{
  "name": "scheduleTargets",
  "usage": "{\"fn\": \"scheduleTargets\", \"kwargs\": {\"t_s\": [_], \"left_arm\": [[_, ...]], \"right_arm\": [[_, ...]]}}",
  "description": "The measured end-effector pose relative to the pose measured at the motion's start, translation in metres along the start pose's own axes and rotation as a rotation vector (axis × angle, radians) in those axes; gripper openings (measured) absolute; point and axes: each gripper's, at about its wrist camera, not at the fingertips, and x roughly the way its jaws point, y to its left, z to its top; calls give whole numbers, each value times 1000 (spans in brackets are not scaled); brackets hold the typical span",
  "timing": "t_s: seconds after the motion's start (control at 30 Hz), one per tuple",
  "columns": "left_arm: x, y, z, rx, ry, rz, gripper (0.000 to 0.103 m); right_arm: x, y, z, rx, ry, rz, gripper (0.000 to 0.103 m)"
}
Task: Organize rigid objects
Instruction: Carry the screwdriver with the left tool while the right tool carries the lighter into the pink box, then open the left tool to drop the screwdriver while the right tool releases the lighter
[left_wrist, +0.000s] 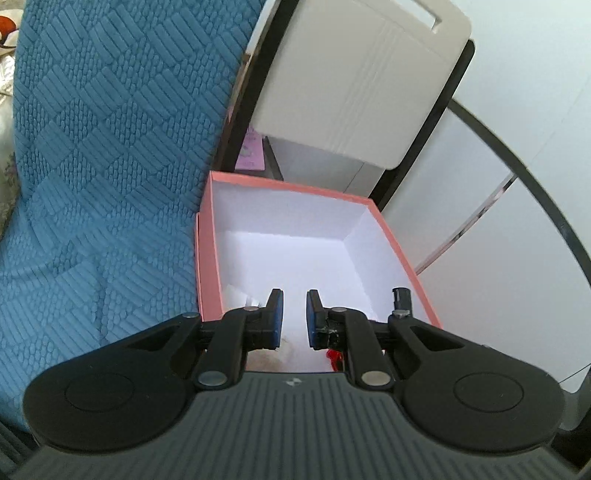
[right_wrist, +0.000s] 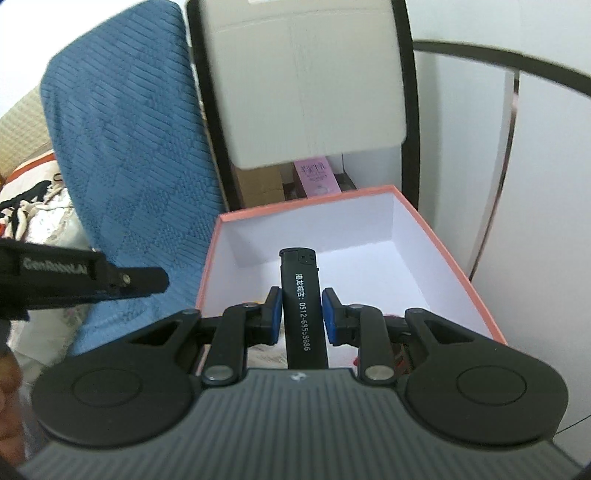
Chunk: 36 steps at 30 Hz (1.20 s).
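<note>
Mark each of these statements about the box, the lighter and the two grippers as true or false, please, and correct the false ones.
1. The right gripper holds a black lighter. True.
2. The box is pink outside and white inside. True.
3. The lighter already lies on the floor of the box. False: it is still between the right gripper's pads, above the open box.
4. The left gripper carries a red cup. False: nothing is between its fingers.
5. A blue textured cloth lies left of the box. True.
</note>
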Motion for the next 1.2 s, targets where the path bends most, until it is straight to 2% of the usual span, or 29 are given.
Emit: {"fn": "scheduleTargets", "kwargs": {"t_s": [0.27, 0.43, 0.73, 1.0, 1.2], "left_arm": [[34, 4, -17, -17, 72, 25, 16], [44, 7, -28, -12, 102, 39, 16], [41, 15, -31, -20, 92, 40, 16], [14, 13, -23, -18, 40, 13, 17], [-17, 12, -19, 3, -5, -6, 17]], "right_arm": [[44, -13, -25, 3, 98, -20, 27], [68, -23, -40, 46, 167, -17, 27], [76, -24, -44, 67, 211, -17, 27], [58, -17, -24, 52, 186, -16, 30], [14, -6, 0, 67, 92, 14, 30]]}}
